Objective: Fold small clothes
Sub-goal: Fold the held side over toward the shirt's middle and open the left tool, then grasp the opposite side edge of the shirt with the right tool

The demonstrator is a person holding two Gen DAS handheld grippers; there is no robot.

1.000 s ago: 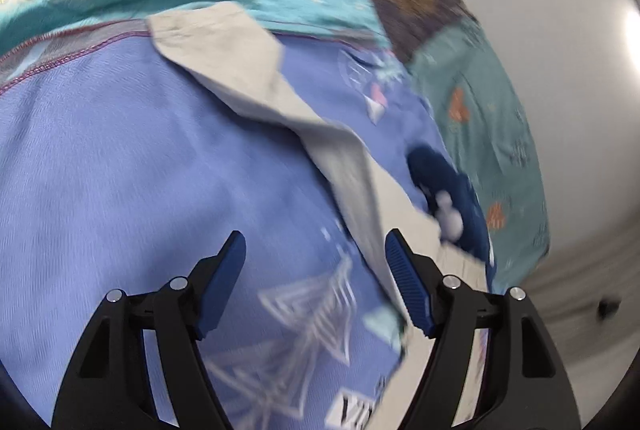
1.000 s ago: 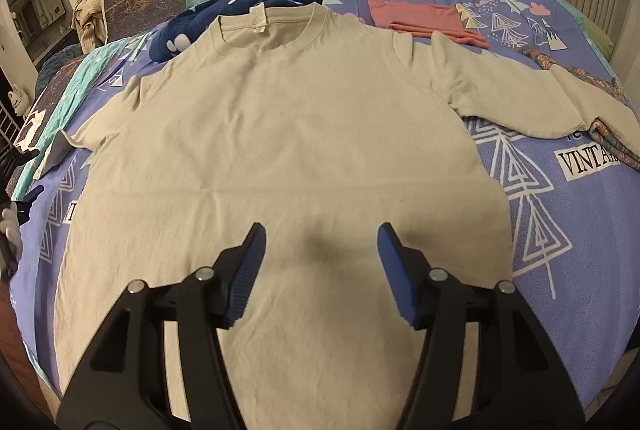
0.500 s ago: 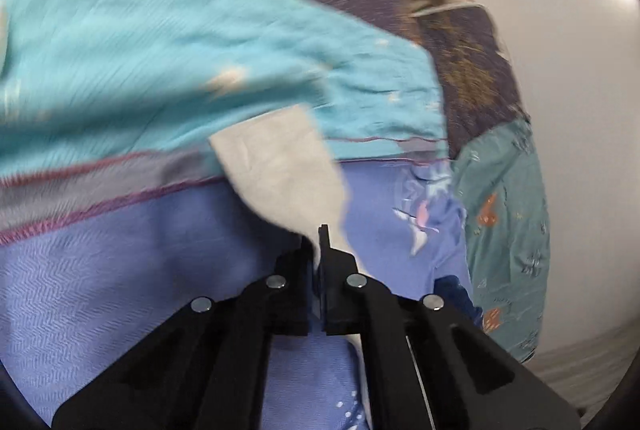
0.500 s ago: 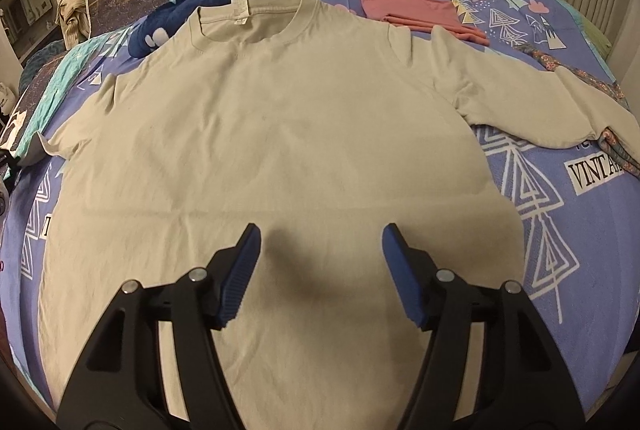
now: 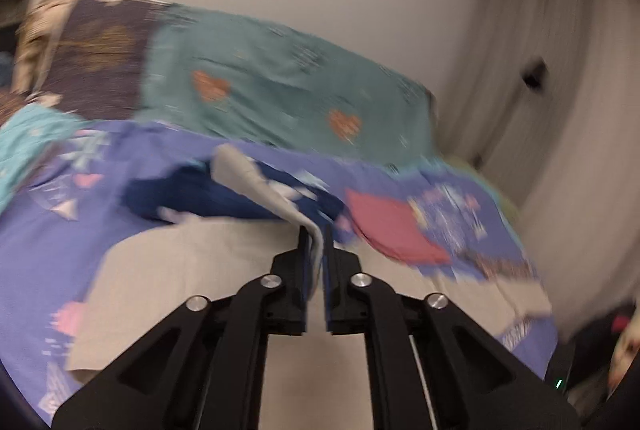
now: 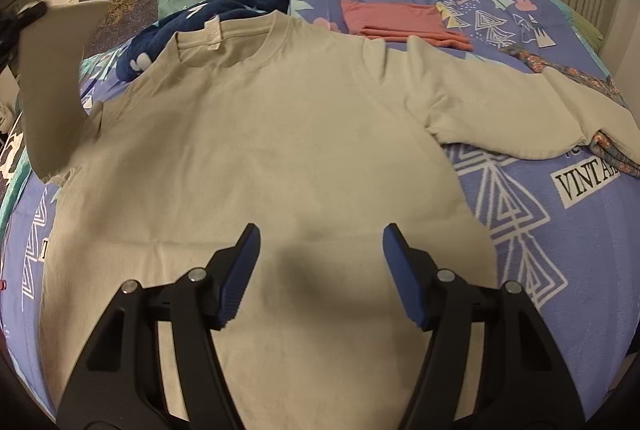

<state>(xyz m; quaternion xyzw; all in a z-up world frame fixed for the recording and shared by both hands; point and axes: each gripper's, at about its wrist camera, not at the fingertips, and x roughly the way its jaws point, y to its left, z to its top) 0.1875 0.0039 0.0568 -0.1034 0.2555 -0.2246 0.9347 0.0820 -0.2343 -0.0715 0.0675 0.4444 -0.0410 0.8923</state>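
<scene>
— Left gripper [image 5: 315,242]: what has it got?
— Its jaws are pinched on the sleeve [image 5: 264,186] of the beige shirt [image 6: 260,150], which rises above the bed at the left edge of the right wrist view.
— And the right gripper [image 6: 320,270]?
— Spread wide, empty, above the shirt's lower middle.
— Where does the shirt lie?
— Flat across the purple patterned blanket [image 6: 540,210], collar toward the top of the frame, other sleeve stretched to the right. A folded pink garment [image 6: 396,20] sits beyond it, upper right.
</scene>
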